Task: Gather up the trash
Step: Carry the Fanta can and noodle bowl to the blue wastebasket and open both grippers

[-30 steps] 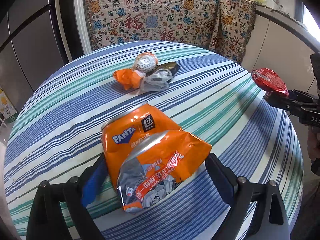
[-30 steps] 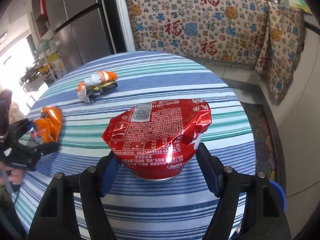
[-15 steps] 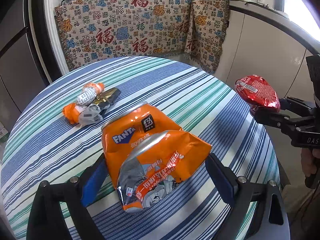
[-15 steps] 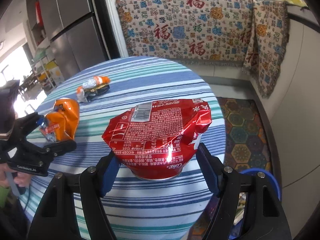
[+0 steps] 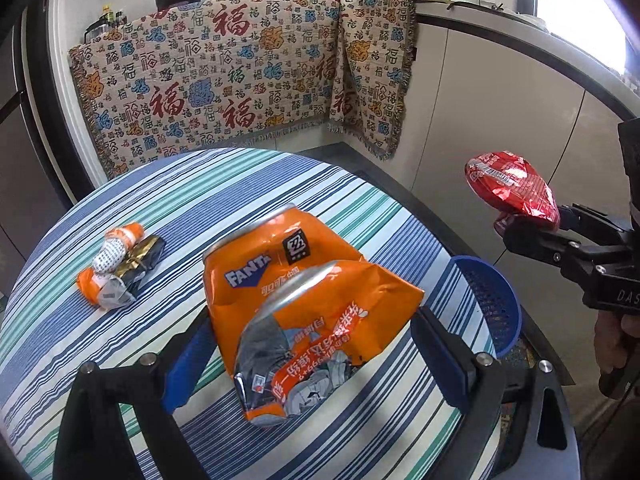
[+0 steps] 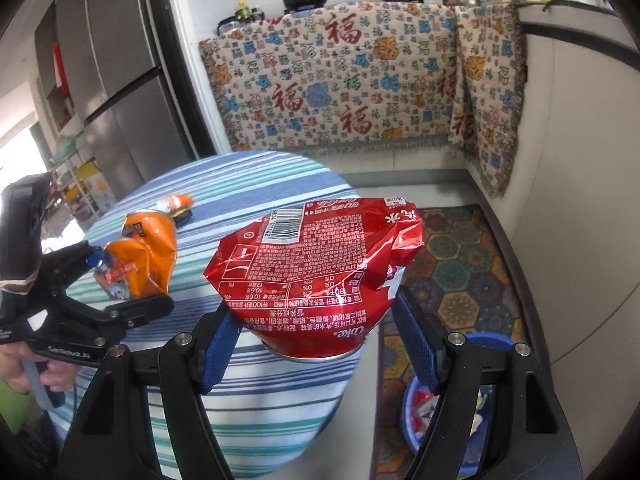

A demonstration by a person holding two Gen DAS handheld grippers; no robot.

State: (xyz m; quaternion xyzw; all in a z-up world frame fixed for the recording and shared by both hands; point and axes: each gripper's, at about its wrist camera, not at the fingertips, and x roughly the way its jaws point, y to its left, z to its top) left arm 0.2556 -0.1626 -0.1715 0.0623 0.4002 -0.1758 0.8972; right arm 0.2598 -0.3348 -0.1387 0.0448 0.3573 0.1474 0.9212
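One blue bin's point(image 6: 408, 408) trash, only in right-wrist view.

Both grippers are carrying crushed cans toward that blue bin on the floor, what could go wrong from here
1. The crushed orange Fanta can sits between the left gripper pads on crumpled, uneven metal, so it could slip and drop onto the striped tablecloth.
2. The crushed red Coke can in the right gripper is not yet over the blue plastic bin; released now, it would likely hit the patterned floor mat.
3. Both grippers converging could collide.
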